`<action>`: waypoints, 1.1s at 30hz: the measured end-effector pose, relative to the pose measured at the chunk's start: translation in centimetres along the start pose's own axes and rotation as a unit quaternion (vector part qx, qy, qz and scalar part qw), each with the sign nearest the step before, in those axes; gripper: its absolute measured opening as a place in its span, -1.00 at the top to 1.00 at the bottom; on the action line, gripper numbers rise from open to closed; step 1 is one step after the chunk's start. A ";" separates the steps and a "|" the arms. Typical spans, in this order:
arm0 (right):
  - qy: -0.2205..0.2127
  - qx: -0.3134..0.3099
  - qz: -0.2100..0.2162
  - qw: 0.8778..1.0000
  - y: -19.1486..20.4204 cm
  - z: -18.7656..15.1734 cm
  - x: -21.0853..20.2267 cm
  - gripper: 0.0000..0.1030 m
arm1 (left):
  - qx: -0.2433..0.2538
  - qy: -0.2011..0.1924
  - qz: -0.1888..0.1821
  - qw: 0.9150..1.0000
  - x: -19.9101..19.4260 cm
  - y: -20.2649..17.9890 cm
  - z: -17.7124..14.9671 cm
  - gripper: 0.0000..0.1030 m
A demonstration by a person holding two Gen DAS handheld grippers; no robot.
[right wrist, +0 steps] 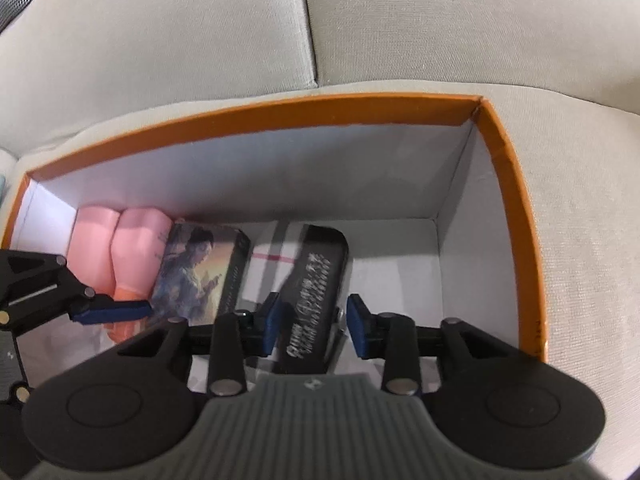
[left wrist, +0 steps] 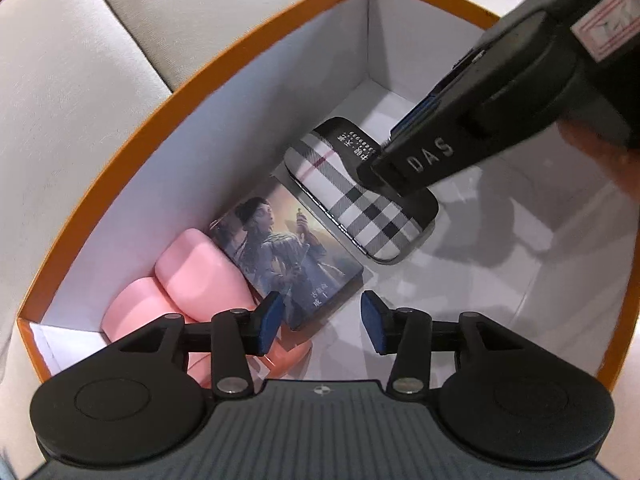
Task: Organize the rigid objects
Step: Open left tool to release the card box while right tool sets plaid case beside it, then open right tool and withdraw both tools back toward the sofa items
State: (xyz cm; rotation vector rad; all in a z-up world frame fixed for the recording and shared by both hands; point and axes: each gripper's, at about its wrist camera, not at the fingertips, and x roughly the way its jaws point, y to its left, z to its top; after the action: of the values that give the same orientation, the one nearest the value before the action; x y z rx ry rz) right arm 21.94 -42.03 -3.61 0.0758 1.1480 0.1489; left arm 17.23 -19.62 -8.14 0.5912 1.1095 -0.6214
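Both tongs, left (left wrist: 322, 322) and right (right wrist: 310, 322), are seen released inside the orange box (right wrist: 508, 184); pink cases (left wrist: 192, 272), picture box (left wrist: 288, 248) and plaid case (left wrist: 360, 204) are already packed, so little seems left.

Box (left wrist: 224, 76) on sofa (left wrist: 60, 80); inside, cases (left wrist: 192, 276), book (left wrist: 288, 252), tin (left wrist: 360, 204) side-by-side.

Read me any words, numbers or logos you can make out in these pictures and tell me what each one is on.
"DAS": white letters on the right gripper.
Black end of the plaid case: white characters and a row of digits, too small to read.
Picture box: a few characters near its lower corner, unreadable.
Red-bordered sticker: blurred.
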 end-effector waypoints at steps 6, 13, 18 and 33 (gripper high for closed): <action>0.021 -0.021 -0.002 1.000 0.0 -0.1 0.0 0.29 | -0.031 -0.004 0.021 0.999 0.0 0.4 0.5 -0.11; 0.033 -0.039 0.012 0.999 0.0 0.4 0.0 0.30 | -0.081 -0.018 0.039 0.996 -0.2 0.6 0.8 -0.13; 0.031 -0.060 0.020 0.998 0.3 1.0 0.6 0.30 | -0.100 -0.024 0.040 0.994 -0.5 1.0 0.8 -0.13; 0.013 -0.047 0.027 0.998 0.3 1.4 1.0 0.31 | -0.122 -0.022 0.023 0.992 -1.8 3.4 0.5 -0.06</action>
State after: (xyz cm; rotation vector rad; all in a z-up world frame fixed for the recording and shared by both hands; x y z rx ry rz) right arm 23.57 -41.57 -3.88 0.0225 1.1638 0.2517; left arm 19.43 -17.32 -5.89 0.3895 1.1073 -0.4481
